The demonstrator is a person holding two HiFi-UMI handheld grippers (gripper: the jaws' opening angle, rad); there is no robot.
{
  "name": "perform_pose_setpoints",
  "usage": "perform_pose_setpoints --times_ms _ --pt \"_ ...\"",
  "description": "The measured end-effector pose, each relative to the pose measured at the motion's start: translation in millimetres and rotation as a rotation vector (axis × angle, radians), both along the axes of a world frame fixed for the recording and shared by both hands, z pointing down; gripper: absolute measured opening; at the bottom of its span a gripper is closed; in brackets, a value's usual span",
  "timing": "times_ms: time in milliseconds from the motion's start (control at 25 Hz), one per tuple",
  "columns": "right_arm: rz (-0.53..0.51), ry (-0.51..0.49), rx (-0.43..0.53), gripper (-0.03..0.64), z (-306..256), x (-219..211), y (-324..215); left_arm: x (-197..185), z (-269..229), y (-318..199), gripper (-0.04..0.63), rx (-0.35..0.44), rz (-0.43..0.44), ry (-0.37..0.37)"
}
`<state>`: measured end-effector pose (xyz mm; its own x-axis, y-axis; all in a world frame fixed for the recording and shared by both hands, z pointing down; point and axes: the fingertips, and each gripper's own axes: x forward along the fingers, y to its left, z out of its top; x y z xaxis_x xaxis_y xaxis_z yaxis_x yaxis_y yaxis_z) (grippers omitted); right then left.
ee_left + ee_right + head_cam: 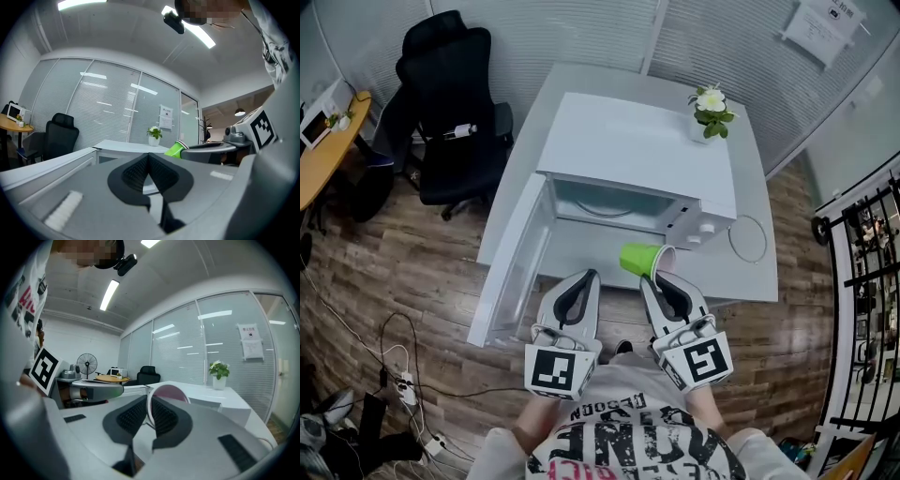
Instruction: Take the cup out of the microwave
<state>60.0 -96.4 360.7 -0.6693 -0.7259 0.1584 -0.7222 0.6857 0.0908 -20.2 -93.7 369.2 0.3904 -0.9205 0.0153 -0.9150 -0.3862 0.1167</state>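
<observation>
Before the open microwave (630, 155): your right gripper (651, 275) grasping the green cup (636, 257) by its rim; left gripper (592, 275) clenched, empty.

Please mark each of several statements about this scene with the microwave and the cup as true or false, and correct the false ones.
1. The microwave door stands open. True.
2. The green cup sits inside the microwave. False: it is out in front of the opening, and the right gripper is closed on its rim.
3. The left gripper holds the cup. False: its jaws are shut with nothing between them.
4. In the head view, a black chair stands to the left of the table. True.
</observation>
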Motion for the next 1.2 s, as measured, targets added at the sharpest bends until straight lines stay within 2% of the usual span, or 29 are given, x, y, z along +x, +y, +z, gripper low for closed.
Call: perform_pose_setpoints --times_ms 280,720,840,1040,1200 --pt "-0.004 0.004 -0.004 0.041 1 -2 -3 1 2 0 0.011 -0.028 0.003 0.011" --pt "-0.006 0.016 -0.003 0.041 4 -3 -5 -4 8 -5 0.009 -0.022 -0.006 -0.001" --pt "0.000 0.021 -0.009 0.041 6 -1 -6 -3 16 -7 0.009 -0.053 -0.012 0.011" --pt "0.004 0.021 -0.008 0.041 5 0 -7 6 28 -7 0.010 -0.043 0.018 -0.044" --pt "0.007 0.026 -0.011 0.041 6 1 -8 4 30 -8 0.011 -0.052 0.010 -0.044"
